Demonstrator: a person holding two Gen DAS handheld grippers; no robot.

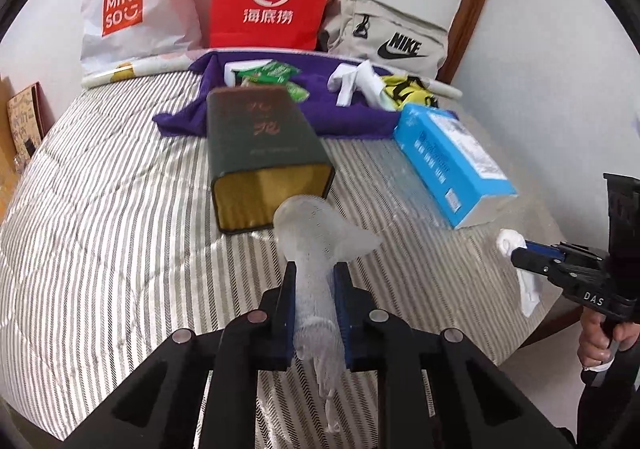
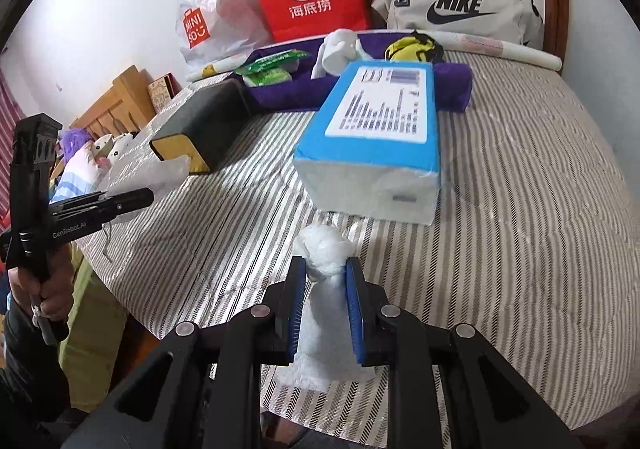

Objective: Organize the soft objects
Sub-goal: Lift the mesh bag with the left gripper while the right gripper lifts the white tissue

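- Gripping a translucent plastic bag (image 1: 316, 249) between clenched pads: left gripper (image 1: 314, 277), raised above the striped quilt (image 1: 120, 209), just short of the dark green box (image 1: 260, 153) with its open gold mouth.
- Lay on its side mid-bed, that box, mouth facing the bag; judged the likely container for the soft pieces.
- Risked a miss here: limp, slippery film, bunched loosely above the pads, could slide out or snag on the box rim if pushed in crooked.
- Sat further right, tilted on the quilt: blue tissue pack (image 2: 372, 137), touching nothing held.
- Clamped on a white cloth (image 2: 324, 249): right gripper (image 2: 325, 269), pads pressed into its knotted top, tail hanging below toward the quilt.
- Could drag or drop if swung fast, that hanging tail; light box might also skid on the quilt when nudged, since nothing braced it.
- Waited at the back on a purple cloth (image 1: 280, 109): green packets (image 1: 272, 75), a white garment (image 1: 356, 83), something yellow and black (image 1: 408, 91).
- Hard to make out: what the yellow item was, how deep the box ran, and how much bag trailed under the left pads.
- Cut off at the frame edges: both hands and the bed's near edge.
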